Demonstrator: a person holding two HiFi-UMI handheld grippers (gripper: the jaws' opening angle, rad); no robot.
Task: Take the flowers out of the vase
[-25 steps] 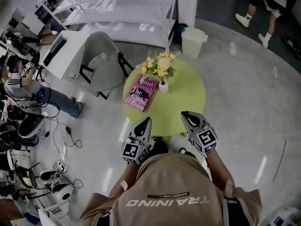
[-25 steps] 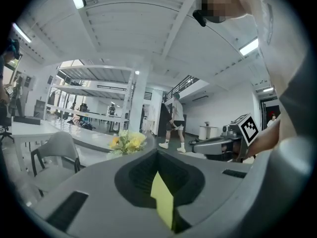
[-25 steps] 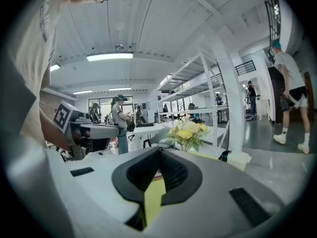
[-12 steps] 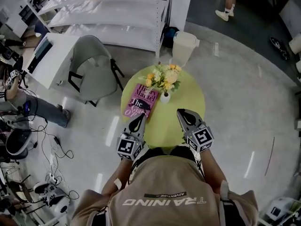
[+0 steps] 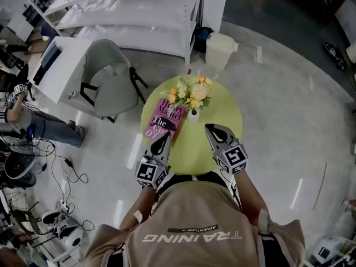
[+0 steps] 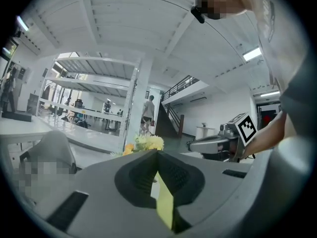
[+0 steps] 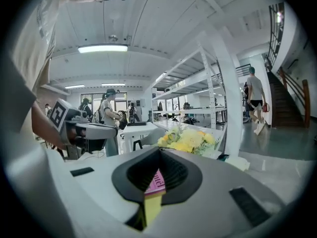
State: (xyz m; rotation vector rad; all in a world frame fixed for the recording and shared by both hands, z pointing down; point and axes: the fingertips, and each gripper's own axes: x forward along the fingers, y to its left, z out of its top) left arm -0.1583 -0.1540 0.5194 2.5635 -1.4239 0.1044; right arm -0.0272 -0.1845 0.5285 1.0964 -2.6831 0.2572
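Yellow and orange flowers (image 5: 192,92) stand untouched in their small white vase (image 5: 193,115), beside a pink paperback book (image 5: 164,118) on the round lime-green table (image 5: 225,113); in the head view the person has stepped closer, bringing the left gripper (image 5: 166,137) and right gripper (image 5: 209,128) over the table's near side. The left gripper view shows its jaws pressed together on nothing, the flowers ahead beyond the tips. The right gripper view shows the same closed, empty jaws, so the approach looks nearly done, and a jaw must part before any stem can be taken.
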